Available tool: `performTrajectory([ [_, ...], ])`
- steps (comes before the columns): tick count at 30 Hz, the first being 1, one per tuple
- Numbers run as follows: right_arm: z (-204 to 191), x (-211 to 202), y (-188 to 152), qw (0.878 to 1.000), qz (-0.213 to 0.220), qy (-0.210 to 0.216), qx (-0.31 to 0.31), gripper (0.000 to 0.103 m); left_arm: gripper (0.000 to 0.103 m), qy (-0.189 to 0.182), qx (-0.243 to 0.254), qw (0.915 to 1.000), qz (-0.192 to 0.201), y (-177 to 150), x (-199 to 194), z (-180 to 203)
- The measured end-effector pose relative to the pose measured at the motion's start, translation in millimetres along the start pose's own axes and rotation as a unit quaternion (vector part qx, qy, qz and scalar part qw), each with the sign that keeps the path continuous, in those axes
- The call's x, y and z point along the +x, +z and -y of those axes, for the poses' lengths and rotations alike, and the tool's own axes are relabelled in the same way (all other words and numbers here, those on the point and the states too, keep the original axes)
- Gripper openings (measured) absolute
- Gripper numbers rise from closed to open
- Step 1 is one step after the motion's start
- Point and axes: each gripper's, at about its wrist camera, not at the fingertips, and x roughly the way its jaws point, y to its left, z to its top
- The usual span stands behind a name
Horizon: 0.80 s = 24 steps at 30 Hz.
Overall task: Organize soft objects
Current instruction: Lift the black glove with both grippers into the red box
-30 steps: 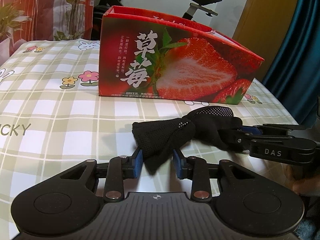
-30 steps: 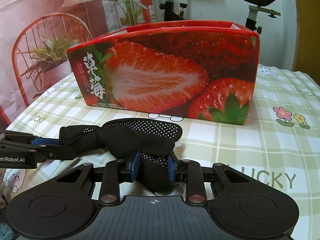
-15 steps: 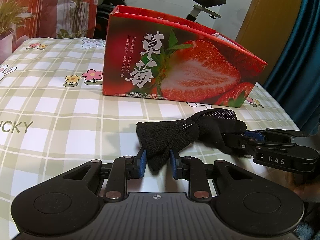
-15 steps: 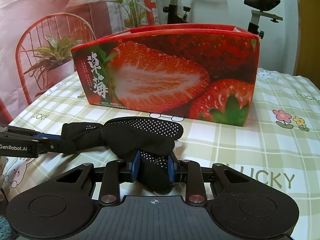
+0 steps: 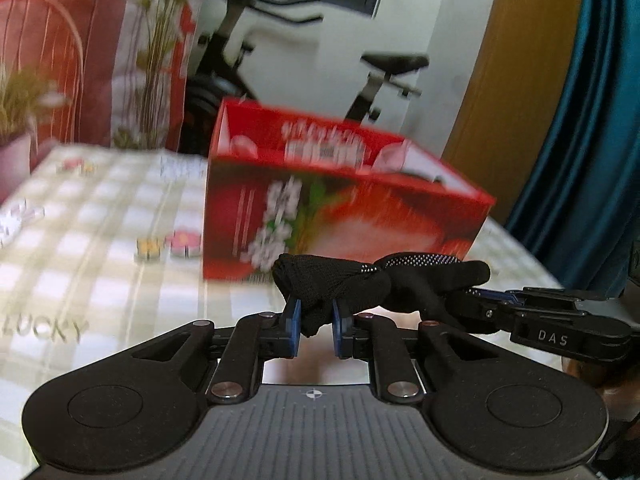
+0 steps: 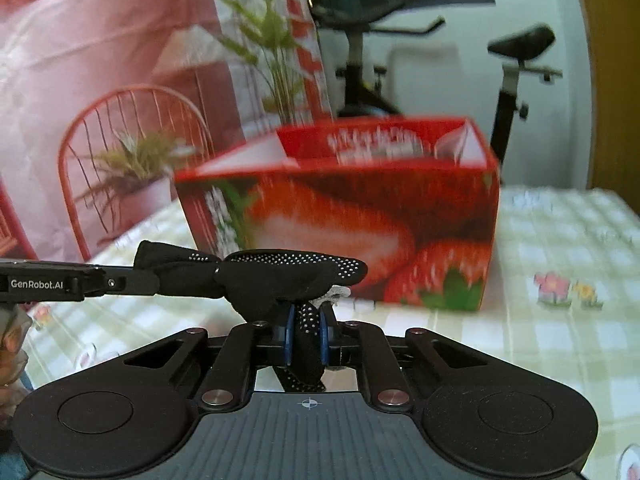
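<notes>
A black knit glove [image 5: 360, 284] with white grip dots hangs stretched between both grippers, lifted off the table. My left gripper [image 5: 316, 320] is shut on its cuff end. My right gripper [image 6: 306, 334] is shut on its dotted finger end [image 6: 296, 268]. Each gripper shows from the side in the other's view: the right [image 5: 560, 328], the left [image 6: 60, 284]. The red strawberry box [image 5: 340, 216] stands open-topped just behind the glove, also in the right wrist view [image 6: 360, 232]. Its inside shows from above.
The table has a green-checked cloth with flowers [image 5: 100, 240]. An exercise bike [image 6: 516, 64], a red wire chair [image 6: 132, 160] and potted plants stand behind. A blue curtain [image 5: 592, 120] hangs at the right.
Both grippers have risen with the glove, lifting it off the table to near the box's upper half. The left gripper has closed tighter on the cuff. The views are motion-blurred.
</notes>
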Motion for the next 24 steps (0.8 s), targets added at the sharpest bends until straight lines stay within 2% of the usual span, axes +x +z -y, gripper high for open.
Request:
performTrajectory([
  [6,-4,-17,34,0.999,0.045,0.002,-0.019,0.011,0.017,-0.011,0.015,0.9985,0.052,39,-15,15],
  [12,-1,-14,81,0.997,0.072,-0.006,-0.039,0.011,0.017,-0.026,0.008,0.9967,0.077,89,-7,23],
  [17,7,4,122,0.994,0.086,-0.026,-0.058,0.011,0.017,-0.023,0.011,0.9959,0.086,124,17,24],
  [20,16,23,141,0.994,0.080,-0.040,-0.064,0.011,0.017,-0.014,-0.002,0.9961,0.087,141,39,18],
  [24,25,53,157,0.992,0.068,-0.065,-0.078,0.011,0.017,0.008,0.006,0.9974,0.072,154,71,19],
])
